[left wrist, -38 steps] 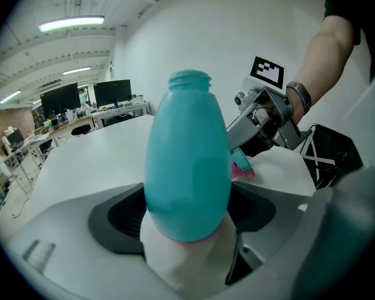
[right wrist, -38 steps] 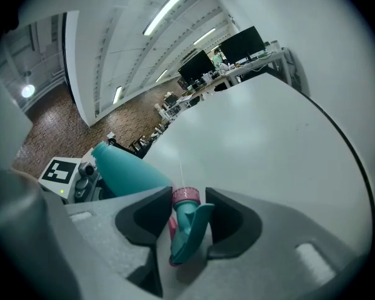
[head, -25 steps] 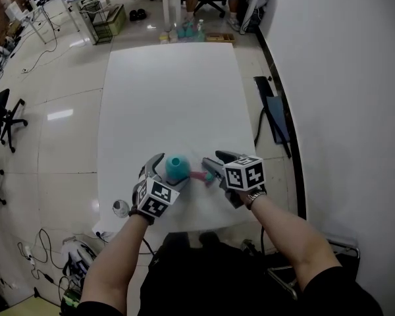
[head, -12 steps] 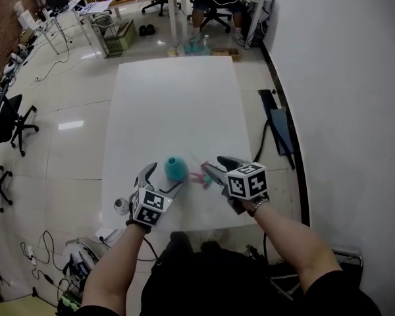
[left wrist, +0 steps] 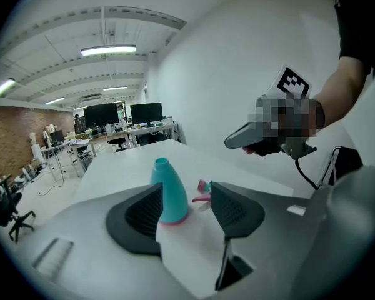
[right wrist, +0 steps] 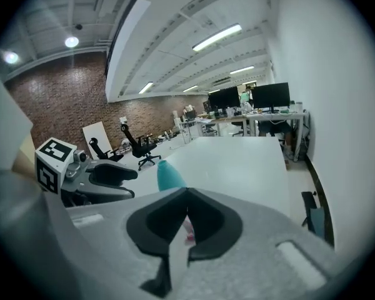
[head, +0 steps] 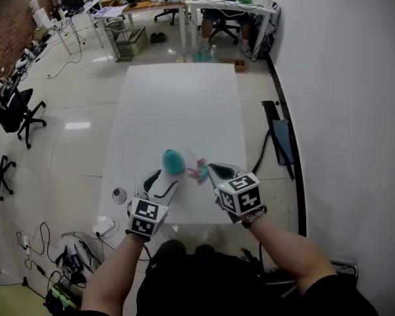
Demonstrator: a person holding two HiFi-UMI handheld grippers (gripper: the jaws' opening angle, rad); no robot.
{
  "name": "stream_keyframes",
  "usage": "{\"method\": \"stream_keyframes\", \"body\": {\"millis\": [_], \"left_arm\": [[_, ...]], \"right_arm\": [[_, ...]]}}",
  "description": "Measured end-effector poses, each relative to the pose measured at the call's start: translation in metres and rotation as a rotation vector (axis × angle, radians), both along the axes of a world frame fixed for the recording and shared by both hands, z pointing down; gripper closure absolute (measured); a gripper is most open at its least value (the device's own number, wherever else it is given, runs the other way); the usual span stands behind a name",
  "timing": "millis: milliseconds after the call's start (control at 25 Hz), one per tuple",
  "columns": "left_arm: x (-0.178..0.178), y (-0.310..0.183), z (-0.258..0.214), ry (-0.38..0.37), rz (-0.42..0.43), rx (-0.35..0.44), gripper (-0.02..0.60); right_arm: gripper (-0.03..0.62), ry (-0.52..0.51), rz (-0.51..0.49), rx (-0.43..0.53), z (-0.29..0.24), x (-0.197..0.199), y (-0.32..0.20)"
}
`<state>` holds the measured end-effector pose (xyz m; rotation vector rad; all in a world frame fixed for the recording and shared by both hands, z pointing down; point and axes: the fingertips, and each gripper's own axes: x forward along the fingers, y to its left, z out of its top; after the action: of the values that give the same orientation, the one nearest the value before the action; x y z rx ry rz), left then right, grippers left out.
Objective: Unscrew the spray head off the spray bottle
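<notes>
The teal spray bottle (head: 173, 161) (left wrist: 169, 192) (right wrist: 169, 175) stands upright on the white table (head: 178, 104), its neck bare. The pink spray head (head: 199, 172) (left wrist: 204, 189) lies on the table just right of it. My left gripper (head: 163, 182) (left wrist: 186, 208) hangs short of the bottle, open; its jaws have just been closing with nothing between them. My right gripper (head: 210, 168) (right wrist: 187, 192) is near the spray head and apart from it; its jaws have just closed, tips together, on nothing.
The table's near edge runs just below both grippers. A white wall (head: 342, 78) stands to the right. A small round object (head: 119, 195) and cables lie on the floor at left. Desks and office chairs (head: 220, 5) stand beyond the table's far end.
Both grippers have drawn back from the bottle and the spray head and risen. The right jaws have gone from wide open to shut. The left jaws have narrowed.
</notes>
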<state>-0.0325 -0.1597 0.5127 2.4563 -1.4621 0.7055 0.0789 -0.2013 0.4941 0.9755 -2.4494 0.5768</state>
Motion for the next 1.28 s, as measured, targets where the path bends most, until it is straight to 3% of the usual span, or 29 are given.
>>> {"method": "stream_keyframes", "body": {"millis": [240,440,640,800,1280], "left_arm": [[0.008,0.010,-0.031,0.051,0.051,0.054,0.437],[0.013,0.028,-0.057,0.080,0.119,0.072,0.569],[0.010,0.053,-0.084,0.142,0.185,0.091,0.572],[0.005,0.065,-0.090,0.145,0.218,0.099,0.572],[0.013,0.074,-0.101,0.189,0.223,0.076,0.572]], "right_arm": [[0.602,0.035,-0.012,0.082,-0.030,-0.023,0.025],[0.602,0.003,0.063,0.095,-0.053,-0.034,0.054],[0.602,-0.012,0.124,0.139,-0.071,-0.050,0.083],[0.602,-0.002,0.160,0.166,-0.074,-0.062,0.099],[0.603,0.007,0.176,0.203,-0.092,-0.064,0.111]]}}
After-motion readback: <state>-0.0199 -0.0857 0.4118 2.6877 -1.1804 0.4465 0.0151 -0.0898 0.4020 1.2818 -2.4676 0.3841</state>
